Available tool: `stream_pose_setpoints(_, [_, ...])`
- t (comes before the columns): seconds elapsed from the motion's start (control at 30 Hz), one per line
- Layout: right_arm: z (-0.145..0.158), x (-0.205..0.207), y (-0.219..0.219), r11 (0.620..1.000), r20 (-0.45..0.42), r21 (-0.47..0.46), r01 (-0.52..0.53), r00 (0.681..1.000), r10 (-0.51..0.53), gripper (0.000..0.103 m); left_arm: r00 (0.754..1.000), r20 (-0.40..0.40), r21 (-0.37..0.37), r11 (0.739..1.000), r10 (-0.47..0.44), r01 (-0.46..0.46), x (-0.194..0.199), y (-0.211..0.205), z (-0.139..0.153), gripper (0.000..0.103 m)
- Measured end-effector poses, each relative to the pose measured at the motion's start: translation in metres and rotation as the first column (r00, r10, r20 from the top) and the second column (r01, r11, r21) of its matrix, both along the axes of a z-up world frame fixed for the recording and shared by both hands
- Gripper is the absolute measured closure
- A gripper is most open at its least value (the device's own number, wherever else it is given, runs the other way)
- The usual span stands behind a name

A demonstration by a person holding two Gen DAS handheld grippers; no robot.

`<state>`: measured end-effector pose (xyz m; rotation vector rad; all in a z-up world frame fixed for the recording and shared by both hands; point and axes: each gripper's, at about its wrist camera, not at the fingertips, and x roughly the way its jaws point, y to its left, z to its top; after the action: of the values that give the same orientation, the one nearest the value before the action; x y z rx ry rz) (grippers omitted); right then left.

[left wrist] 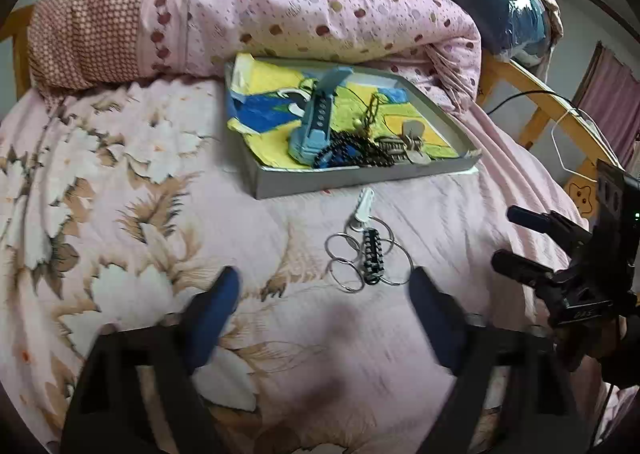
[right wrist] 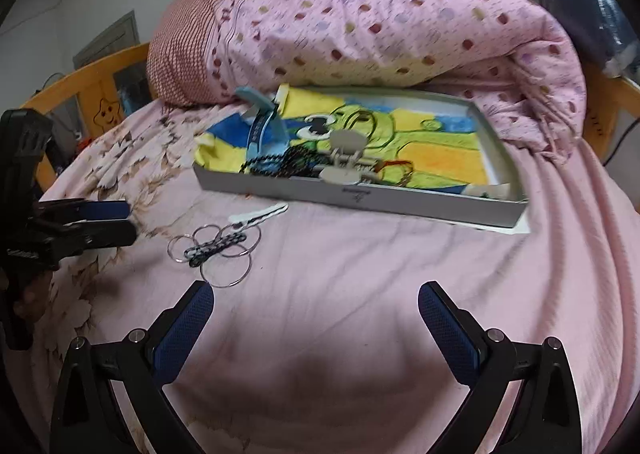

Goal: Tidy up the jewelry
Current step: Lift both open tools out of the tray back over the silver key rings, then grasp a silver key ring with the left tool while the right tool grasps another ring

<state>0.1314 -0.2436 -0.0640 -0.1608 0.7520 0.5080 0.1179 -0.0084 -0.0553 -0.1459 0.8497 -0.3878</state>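
Both grippers, left gripper (left wrist: 324, 282) and right gripper (right wrist: 316, 298), hang spread wide with nothing between the pads, just short of the key-ring bundle (left wrist: 368, 250) on my pink sheet (right wrist: 360, 274). That bundle lies just before the grey tray (left wrist: 360, 176). Only my right view shows the tray's green cartoon lining (right wrist: 400, 134).

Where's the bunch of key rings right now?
The key rings lie on the pink bedsheet, just in front of the grey tray, outside it, ahead of both open grippers.
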Motion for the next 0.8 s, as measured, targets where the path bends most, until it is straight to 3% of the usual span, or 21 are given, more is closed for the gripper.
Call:
stream_pose_setpoints(0.1, [-0.005, 0.004, 0.007, 1.000, -0.020, -0.012, -0.025, 0.999, 0.024, 0.000, 0.999, -0.031, -0.021, 0.999, -0.027, 0.026, 0.006, -0.002, -0.006, 0.056])
stream_pose_setpoints(0.23, [-0.010, 0.010, 0.016, 0.998, -0.044, -0.012, -0.056, 0.997, 0.055, 0.002, 0.996, -0.067, -0.049, 0.998, -0.050, 0.047, 0.011, -0.004, -0.011, 0.069])
stream_pose_setpoints(0.37, [-0.016, 0.016, 0.029, 0.994, -0.073, -0.029, -0.110, 0.991, 0.108, 0.031, 0.993, -0.099, -0.048, 0.997, -0.065, 0.060, 0.016, -0.008, -0.016, 0.076])
stream_pose_setpoints(0.5, [-0.022, 0.023, 0.041, 0.988, -0.099, -0.026, -0.149, 0.984, 0.146, 0.041, 0.989, -0.127, -0.050, 0.996, -0.074, 0.068, 0.020, -0.010, -0.021, 0.076])
stream_pose_setpoints(0.7, [-0.030, 0.029, 0.059, 0.981, -0.126, -0.049, -0.189, 0.975, 0.182, 0.067, 0.988, -0.143, -0.054, 0.997, -0.065, 0.058, 0.027, -0.011, -0.024, 0.077])
stream_pose_setpoints(0.8, [-0.034, 0.032, 0.062, 0.980, -0.131, -0.060, -0.192, 0.974, 0.183, 0.071, 0.987, -0.152, -0.054, 0.998, -0.053, 0.045, 0.031, -0.010, -0.026, 0.088])
